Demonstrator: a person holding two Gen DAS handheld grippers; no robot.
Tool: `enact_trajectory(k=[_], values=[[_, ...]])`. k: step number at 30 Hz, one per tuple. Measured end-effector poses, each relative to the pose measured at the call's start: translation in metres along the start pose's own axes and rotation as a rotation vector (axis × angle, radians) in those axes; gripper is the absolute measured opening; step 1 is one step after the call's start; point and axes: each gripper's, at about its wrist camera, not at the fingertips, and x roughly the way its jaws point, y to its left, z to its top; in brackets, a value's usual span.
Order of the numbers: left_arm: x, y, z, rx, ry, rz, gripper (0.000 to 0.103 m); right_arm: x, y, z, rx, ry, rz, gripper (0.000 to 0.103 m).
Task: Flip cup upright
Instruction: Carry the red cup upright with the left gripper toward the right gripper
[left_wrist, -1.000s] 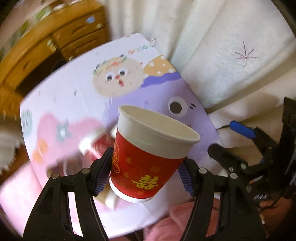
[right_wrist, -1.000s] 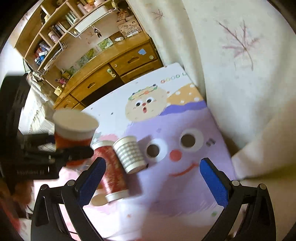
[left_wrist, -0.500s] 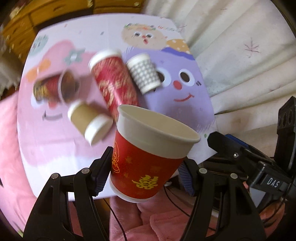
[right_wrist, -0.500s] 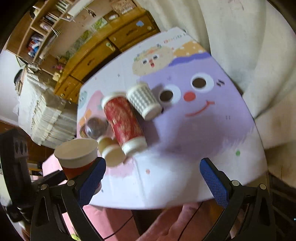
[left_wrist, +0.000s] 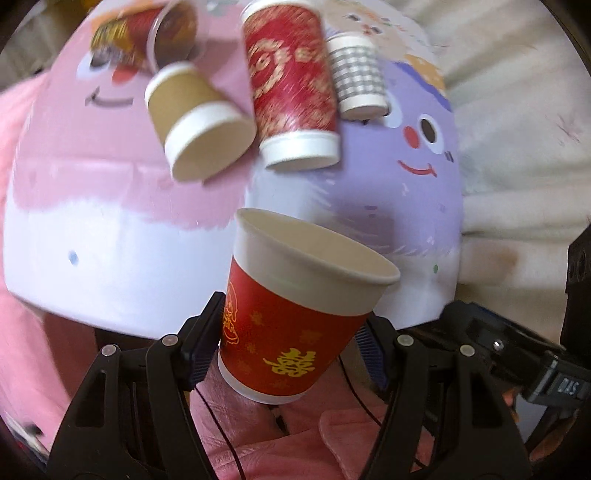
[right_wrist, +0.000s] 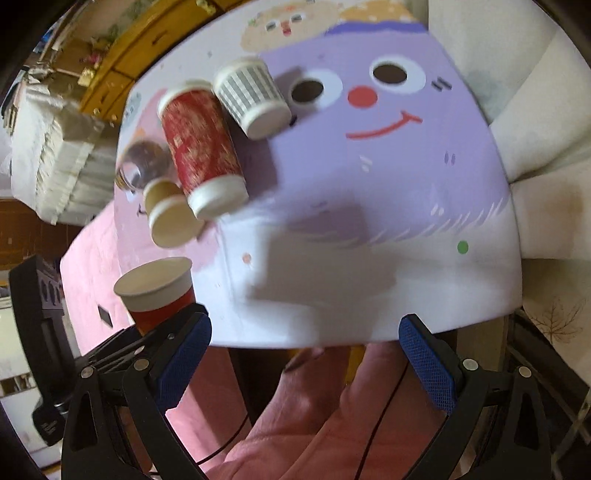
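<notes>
My left gripper (left_wrist: 286, 345) is shut on a short red paper cup (left_wrist: 295, 321) with a white rim and gold characters, held mouth up and slightly tilted, above the near edge of the table. The same cup shows in the right wrist view (right_wrist: 157, 291), at the left. My right gripper (right_wrist: 304, 354) is open and empty, near the table's front edge. Several cups lie on their sides on the table: a tall red one (left_wrist: 291, 81), a brown one (left_wrist: 195, 122), a grey-striped one (left_wrist: 356, 75) and a clear one with a red print (left_wrist: 140, 33).
The table (right_wrist: 369, 277) has a cartoon top in pink, purple and white. A cream cloth (left_wrist: 517, 166) lies to its right. A wooden dresser (right_wrist: 140, 48) stands at the back. Pink fabric (left_wrist: 22, 369) is below and to the left of the table.
Both grippers have drawn back toward the near edge of the table, so the lying cups sit farther away. The left gripper still holds the red cup upright. The right stays open.
</notes>
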Motion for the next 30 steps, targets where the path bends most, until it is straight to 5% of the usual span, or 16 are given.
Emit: enact_trajectory(k=[12,23,30], values=[[0.054,0.003,0.0,-0.128,0.032,0.092,0.064,0.044,-0.016,0.038,-0.046,0.225,0.061,0.103],[0.071,-0.003,0.005,-0.143,0.066,0.114,0.065,0.047,-0.02,0.063,-0.078,0.256,0.07,0.103],[0.06,-0.007,0.002,-0.126,0.075,0.128,0.078,0.036,-0.019,0.074,-0.073,0.252,0.09,0.103]])
